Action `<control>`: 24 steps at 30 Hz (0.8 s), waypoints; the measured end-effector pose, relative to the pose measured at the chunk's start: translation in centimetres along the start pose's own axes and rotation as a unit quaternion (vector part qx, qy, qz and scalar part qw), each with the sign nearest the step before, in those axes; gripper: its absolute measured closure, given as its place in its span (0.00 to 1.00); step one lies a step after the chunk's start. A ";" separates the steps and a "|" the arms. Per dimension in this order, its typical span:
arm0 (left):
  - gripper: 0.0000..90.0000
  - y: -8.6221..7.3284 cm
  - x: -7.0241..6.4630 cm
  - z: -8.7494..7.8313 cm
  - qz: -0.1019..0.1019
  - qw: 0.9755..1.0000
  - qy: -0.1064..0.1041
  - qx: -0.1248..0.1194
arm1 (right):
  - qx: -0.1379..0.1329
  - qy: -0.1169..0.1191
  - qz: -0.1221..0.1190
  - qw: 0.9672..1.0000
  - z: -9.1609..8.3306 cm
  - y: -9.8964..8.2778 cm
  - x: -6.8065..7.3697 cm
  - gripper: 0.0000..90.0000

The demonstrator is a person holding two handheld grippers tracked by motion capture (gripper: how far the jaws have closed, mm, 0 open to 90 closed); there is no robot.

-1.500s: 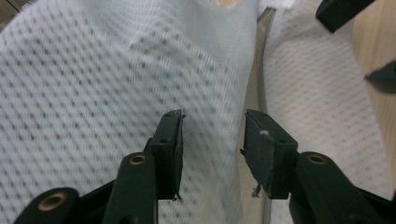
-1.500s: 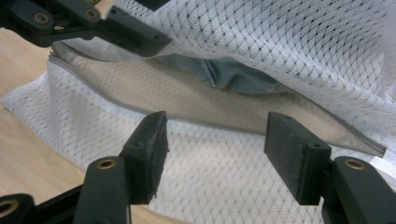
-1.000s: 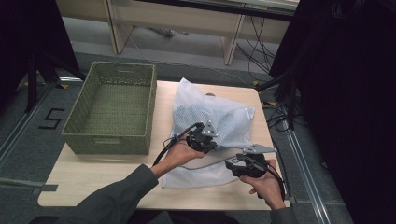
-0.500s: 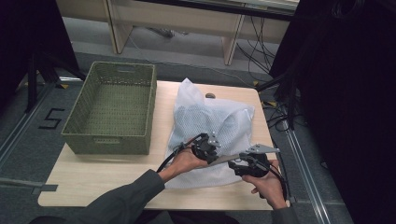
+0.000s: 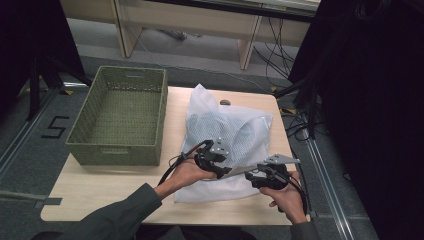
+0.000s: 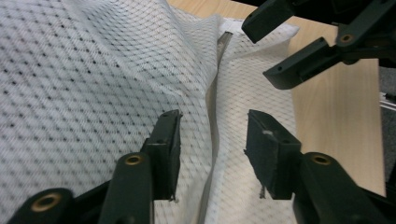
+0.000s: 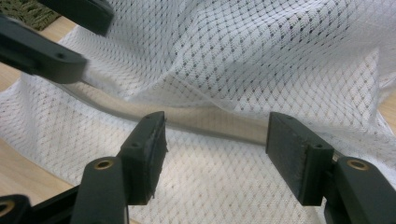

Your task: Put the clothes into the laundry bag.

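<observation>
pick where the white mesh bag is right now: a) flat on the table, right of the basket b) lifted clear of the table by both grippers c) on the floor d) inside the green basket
a, the white mesh bag lies on the table to the right of the green basket, with the left gripper and right gripper at its near edge.

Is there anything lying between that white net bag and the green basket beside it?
Nothing visible: bare table lies between the white net bag and the green basket, whose top stands open.
</observation>
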State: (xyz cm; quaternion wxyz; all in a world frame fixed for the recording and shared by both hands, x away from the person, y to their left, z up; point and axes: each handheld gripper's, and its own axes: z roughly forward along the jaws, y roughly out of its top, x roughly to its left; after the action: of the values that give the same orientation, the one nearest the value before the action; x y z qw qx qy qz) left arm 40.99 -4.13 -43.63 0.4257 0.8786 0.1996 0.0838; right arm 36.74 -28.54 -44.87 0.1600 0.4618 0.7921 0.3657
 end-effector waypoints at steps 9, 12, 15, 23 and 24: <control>0.49 -1.6 0.2 -2.6 -0.004 1.000 0.006 0.009 | 0.001 -0.003 -0.002 1.000 -0.1 0.1 0.1 0.43; 0.46 -2.2 0.3 -3.4 -0.009 1.000 0.011 0.008 | 0.003 0.000 -0.003 1.000 -0.1 0.1 0.1 0.43; 0.44 -2.8 0.5 -4.2 -0.014 1.000 0.018 0.007 | -0.005 -0.002 -0.002 1.000 0.0 0.0 0.1 0.43; 0.40 -4.7 0.6 -6.3 -0.021 1.000 0.023 0.004 | 0.007 0.001 -0.001 1.000 -0.1 0.1 0.3 0.43; 0.40 -5.0 0.6 -6.5 -0.021 0.999 0.023 0.003 | 0.008 0.001 0.000 1.000 -0.1 0.1 0.3 0.43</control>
State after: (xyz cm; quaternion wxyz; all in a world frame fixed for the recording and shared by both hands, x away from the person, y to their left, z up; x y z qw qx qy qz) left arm 38.09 3.58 -43.45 0.4202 0.8731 0.2284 0.0945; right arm 36.59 -28.31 -44.77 0.1552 0.4627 0.7951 0.3600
